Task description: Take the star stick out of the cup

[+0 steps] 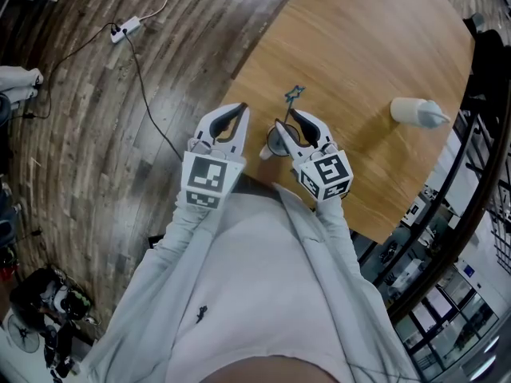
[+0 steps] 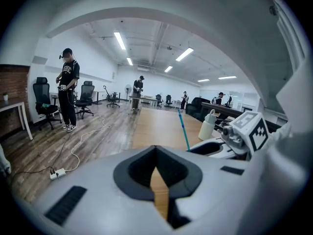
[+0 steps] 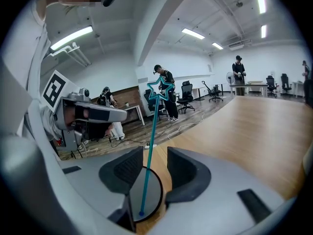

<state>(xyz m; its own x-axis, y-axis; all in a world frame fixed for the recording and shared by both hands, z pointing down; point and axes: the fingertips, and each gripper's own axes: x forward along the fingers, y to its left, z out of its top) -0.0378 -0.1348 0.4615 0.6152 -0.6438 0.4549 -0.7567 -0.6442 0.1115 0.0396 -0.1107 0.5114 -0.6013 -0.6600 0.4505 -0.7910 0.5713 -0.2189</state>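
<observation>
A thin teal stick topped with an outlined star (image 3: 159, 90) stands in a small round cup (image 3: 152, 196) on the wooden table (image 1: 359, 46). My right gripper (image 3: 154, 163) is open, one dark pad on each side of the stick just above the cup's rim; neither pad presses on it. From the head view the star (image 1: 295, 94) rises above the cup (image 1: 275, 144) between the right gripper's (image 1: 289, 128) fingers. My left gripper (image 1: 238, 112) hangs shut and empty to the left of the cup, over the table's edge. The left gripper view shows its own jaws (image 2: 156, 153) closed and the stick (image 2: 183, 131) to the right.
A white squeeze bottle (image 1: 415, 112) lies on the table to the far right. A power strip (image 1: 126, 29) and its cable lie on the wood floor to the left. Several people and office chairs are far off. A dark railing (image 1: 479, 134) borders the table's right side.
</observation>
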